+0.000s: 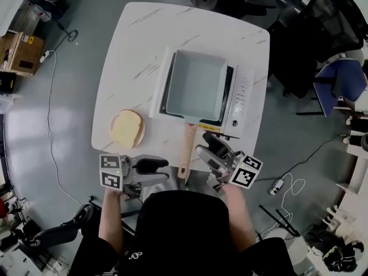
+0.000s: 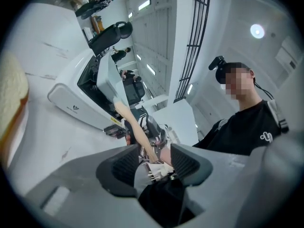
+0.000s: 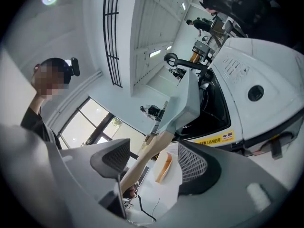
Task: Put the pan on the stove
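Note:
The light blue rectangular pan (image 1: 196,85) sits on the white stove (image 1: 241,96) in the middle of the table. Its wooden handle (image 1: 187,148) points toward me, past the table's near edge. My left gripper (image 1: 161,172) is left of the handle's end, jaws open and empty. My right gripper (image 1: 206,147) is just right of the handle, also open. In the left gripper view the handle (image 2: 134,127) shows beyond the open left gripper (image 2: 152,165). In the right gripper view the handle (image 3: 147,153) runs ahead of the open right gripper (image 3: 154,160), with neither pad touching it.
A slice of toast (image 1: 126,126) lies on a small plate (image 1: 141,135) at the table's (image 1: 132,50) near left corner. Around the table are office chairs (image 1: 339,79), a cardboard box (image 1: 20,53) and cables (image 1: 54,114) on the floor.

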The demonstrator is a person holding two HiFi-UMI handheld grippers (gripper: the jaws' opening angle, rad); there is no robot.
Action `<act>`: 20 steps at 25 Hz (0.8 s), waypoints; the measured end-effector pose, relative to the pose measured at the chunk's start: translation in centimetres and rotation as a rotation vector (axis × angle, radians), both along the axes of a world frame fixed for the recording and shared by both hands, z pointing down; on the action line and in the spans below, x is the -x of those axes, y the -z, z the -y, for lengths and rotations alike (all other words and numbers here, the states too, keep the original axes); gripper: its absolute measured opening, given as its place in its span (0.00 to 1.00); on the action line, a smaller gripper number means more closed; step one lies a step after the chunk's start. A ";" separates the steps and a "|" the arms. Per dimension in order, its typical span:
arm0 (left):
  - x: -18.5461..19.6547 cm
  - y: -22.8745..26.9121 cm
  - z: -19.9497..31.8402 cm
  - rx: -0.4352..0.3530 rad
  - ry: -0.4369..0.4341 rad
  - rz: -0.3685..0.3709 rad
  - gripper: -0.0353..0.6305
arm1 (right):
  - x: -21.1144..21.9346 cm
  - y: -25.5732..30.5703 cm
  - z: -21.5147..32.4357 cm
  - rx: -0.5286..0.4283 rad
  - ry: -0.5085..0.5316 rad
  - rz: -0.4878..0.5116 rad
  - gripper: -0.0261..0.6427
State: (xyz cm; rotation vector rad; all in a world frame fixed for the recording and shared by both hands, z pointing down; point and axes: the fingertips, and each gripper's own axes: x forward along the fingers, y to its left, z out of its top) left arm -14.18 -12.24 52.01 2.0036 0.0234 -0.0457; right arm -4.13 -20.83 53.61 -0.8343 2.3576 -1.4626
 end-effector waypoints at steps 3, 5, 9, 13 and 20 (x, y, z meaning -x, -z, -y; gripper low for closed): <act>-0.3 0.7 1.1 -0.041 0.068 0.018 0.35 | -0.7 0.5 0.0 -0.023 0.003 -0.014 0.50; -0.5 0.8 1.9 -0.070 0.131 0.051 0.35 | -1.0 1.0 0.0 -0.039 0.008 -0.016 0.50; -0.9 1.3 3.1 -0.130 0.262 0.119 0.35 | -2.0 2.0 -0.2 -0.075 0.017 -0.021 0.49; 0.0 2.5 4.4 -0.150 0.414 0.146 0.35 | -3.1 2.9 -0.8 -0.112 0.013 -0.053 0.43; -0.1 5.8 5.9 -0.271 0.567 0.202 0.34 | -4.5 4.7 -1.9 -0.192 0.030 -0.102 0.37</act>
